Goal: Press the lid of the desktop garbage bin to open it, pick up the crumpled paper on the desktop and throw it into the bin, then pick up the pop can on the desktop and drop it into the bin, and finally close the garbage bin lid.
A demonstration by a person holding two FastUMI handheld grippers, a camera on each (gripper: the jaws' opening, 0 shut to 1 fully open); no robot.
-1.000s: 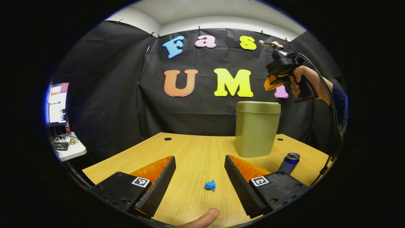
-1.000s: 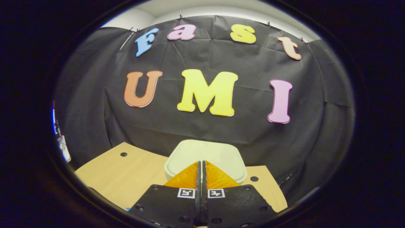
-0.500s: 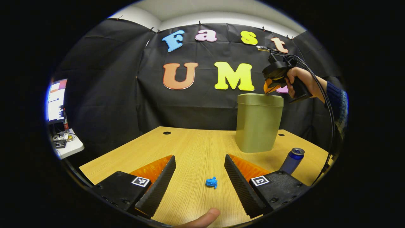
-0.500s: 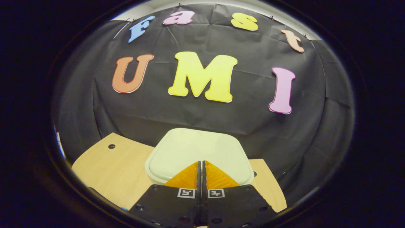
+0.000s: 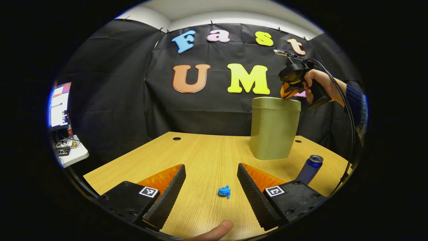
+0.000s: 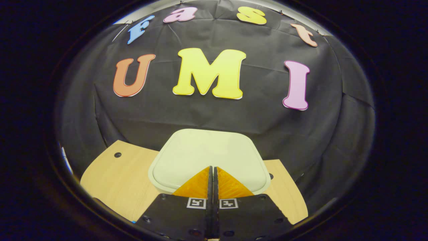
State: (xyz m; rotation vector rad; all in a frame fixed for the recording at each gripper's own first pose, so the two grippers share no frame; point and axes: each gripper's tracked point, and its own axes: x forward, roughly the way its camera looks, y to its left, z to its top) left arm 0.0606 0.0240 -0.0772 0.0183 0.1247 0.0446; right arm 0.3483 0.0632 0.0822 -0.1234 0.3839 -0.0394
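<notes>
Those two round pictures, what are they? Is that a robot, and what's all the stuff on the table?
No robot: a person holds a grabbing tool in each hand, and each tool carries a camera. The left gripper has its jaws wide open above the wooden table, where a blue crumpled paper and a pop can wait. The right gripper, jaws closed and holding nothing, sits at the lid of the green bin, ready to press it. The left gripper view also shows the hand holding it.
</notes>
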